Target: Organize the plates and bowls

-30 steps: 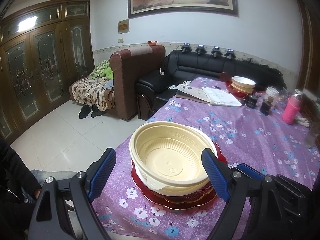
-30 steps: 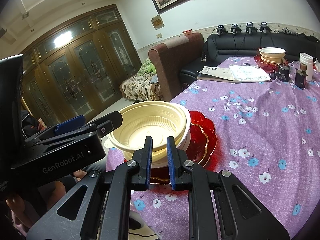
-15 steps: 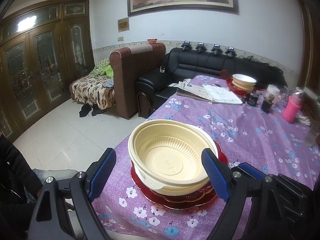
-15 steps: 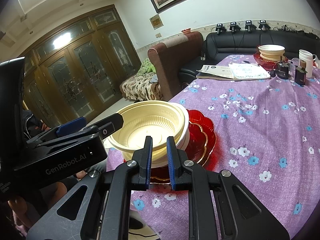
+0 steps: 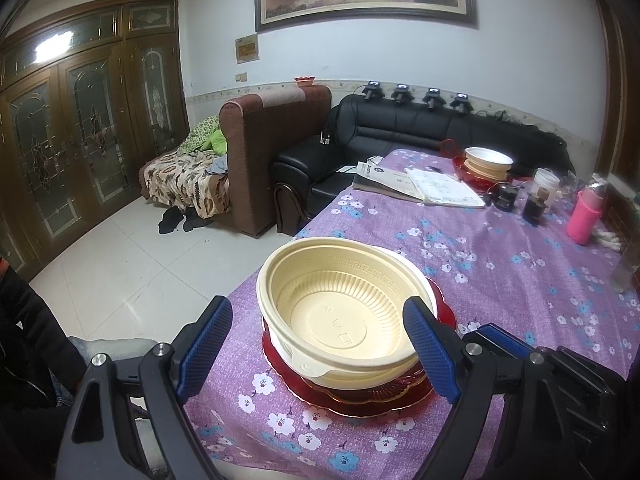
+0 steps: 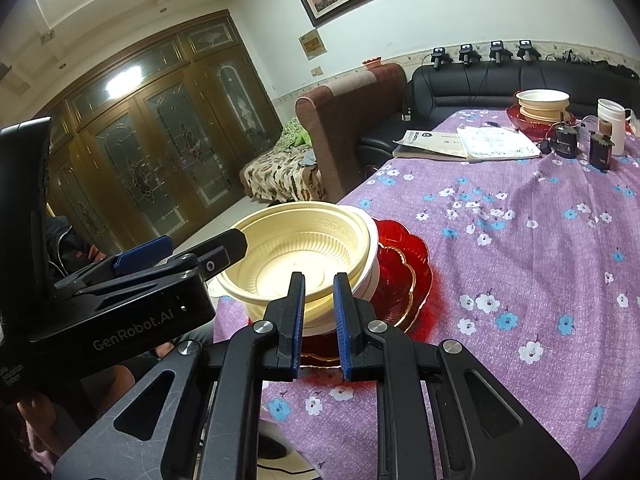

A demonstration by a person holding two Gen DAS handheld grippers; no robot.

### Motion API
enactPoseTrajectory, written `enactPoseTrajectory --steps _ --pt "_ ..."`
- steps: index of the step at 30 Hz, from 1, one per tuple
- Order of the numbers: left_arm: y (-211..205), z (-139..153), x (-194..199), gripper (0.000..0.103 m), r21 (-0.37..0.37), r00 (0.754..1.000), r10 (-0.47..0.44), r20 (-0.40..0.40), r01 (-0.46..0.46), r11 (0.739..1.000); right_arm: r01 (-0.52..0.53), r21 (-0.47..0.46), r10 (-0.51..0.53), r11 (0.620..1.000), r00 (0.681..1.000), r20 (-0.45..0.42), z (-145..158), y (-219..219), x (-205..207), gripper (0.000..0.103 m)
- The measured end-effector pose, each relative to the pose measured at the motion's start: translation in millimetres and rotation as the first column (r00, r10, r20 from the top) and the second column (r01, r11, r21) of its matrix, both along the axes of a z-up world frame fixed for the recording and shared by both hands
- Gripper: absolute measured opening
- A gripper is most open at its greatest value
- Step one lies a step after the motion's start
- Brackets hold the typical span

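Observation:
A cream ribbed bowl (image 5: 340, 312) (image 6: 296, 248) sits nested in a white bowl (image 5: 418, 270) on stacked red plates (image 5: 360, 404) (image 6: 404, 264) at the near left corner of the purple flowered table (image 5: 500, 280). My left gripper (image 5: 318, 308) (image 6: 204, 242) is open wide and straddles the bowl; its left pad stands clear of the rim. My right gripper (image 6: 319, 278) hovers at the bowl's near edge, shut to a narrow slit with nothing pinched in it. A second stack of bowls (image 5: 488, 160) (image 6: 542, 100) on a red plate stands at the far end.
Books and papers (image 5: 432, 188), a white cup (image 5: 546, 184), small dark jars (image 5: 534, 206) and a pink bottle (image 5: 586, 216) crowd the far end. The table's left edge drops to a tiled floor. A person's dark sleeve (image 5: 24, 340) fills the lower left.

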State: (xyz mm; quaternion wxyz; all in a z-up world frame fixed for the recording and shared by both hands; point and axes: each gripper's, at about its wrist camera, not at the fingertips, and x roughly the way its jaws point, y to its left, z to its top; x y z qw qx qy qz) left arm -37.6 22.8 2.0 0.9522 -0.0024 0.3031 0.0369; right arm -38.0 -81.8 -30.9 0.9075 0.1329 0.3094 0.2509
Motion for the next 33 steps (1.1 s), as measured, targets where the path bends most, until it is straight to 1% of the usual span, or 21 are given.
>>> enactPoseTrajectory --steps 22,33 --pt "1.0 -3.4 -1.9 0.087 0.007 1.0 -0.001 -0.013 0.001 1.0 0.003 0.017 -0.003 1.0 1.0 -0.013 -3.4 -1.8 -0.9 0.015" --pt "-2.9 -3.7 -0.7 0.087 0.007 1.0 -0.006 -0.012 0.006 1.0 0.015 0.023 -0.014 1.0 1.0 -0.001 0.8 -6.6 -3.0 0.015"
